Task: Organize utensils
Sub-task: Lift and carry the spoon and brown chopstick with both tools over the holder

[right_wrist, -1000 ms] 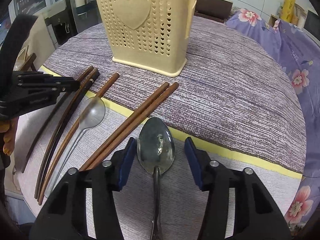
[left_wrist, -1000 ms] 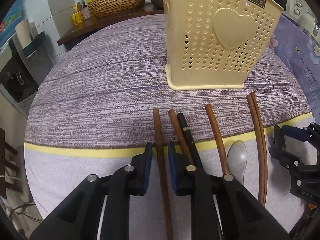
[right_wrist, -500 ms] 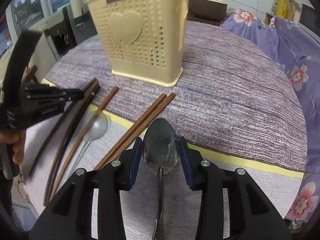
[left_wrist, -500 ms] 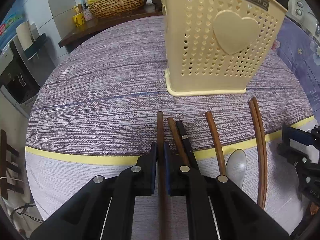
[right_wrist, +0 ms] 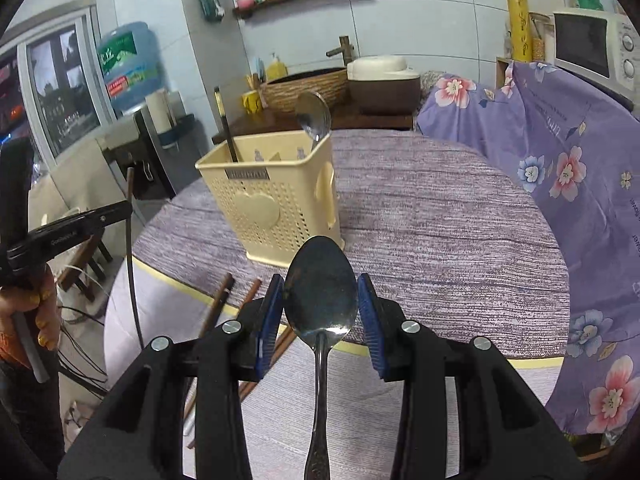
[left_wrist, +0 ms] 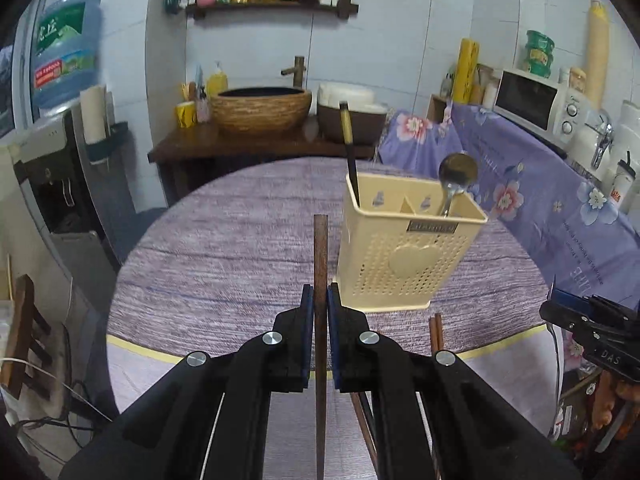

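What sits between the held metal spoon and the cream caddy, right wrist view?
Nothing: only bare purple tablecloth shows between the spoon, clamped in the right gripper, and the caddy. The loose chopsticks lie off to the left.

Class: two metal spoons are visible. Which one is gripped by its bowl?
The nearer spoon, its bowl clamped between the right gripper's blue fingers. The other spoon stands in the holder.

the left gripper (left_wrist: 320,300) is pinching a brown chopstick (left_wrist: 320,248) above the table (left_wrist: 224,248), with the cream basket (left_wrist: 404,256) sitting just right of its tip.
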Demonstrator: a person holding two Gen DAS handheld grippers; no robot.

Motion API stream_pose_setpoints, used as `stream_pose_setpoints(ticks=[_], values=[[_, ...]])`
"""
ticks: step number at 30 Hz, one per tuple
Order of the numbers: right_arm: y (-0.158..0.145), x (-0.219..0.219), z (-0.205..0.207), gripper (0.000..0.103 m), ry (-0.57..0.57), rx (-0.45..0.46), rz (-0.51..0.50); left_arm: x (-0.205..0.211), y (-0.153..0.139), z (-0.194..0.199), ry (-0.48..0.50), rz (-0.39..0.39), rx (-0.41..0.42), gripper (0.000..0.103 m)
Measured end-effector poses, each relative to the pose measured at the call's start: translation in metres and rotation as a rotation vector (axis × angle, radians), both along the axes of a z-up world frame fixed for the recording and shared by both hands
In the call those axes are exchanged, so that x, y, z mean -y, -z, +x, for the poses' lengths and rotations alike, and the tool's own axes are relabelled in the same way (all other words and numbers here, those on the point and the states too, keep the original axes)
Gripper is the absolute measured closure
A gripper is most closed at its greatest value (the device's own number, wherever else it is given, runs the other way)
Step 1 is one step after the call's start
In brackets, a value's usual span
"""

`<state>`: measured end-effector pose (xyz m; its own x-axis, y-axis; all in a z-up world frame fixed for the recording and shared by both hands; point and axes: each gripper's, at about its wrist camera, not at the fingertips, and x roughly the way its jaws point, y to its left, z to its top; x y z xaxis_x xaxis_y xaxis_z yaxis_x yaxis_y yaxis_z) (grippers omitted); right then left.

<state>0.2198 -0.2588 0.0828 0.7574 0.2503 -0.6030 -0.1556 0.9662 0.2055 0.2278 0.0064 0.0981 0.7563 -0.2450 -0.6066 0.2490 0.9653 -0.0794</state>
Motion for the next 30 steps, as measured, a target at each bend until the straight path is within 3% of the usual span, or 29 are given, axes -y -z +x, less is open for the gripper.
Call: stream_pose_setpoints(ticks=[14,22,30], values=[[0.021,-0.011,0.005,0.065,0.014,0.001,-0.005,-0.006,-0.007,-0.008,0.000,-0.007,0.028,0.095],[0.012,-0.013,-0.002,0.065,-0.001,0.029,-0.033,-0.008,-0.010,-0.011,0.001,-0.011,0.044,0.095],[-0.012,-0.009,0.000,0.065,0.004,0.136,0.009,-0.011,-0.034,-0.015,0.037,-0.046,0.082,0.095]])
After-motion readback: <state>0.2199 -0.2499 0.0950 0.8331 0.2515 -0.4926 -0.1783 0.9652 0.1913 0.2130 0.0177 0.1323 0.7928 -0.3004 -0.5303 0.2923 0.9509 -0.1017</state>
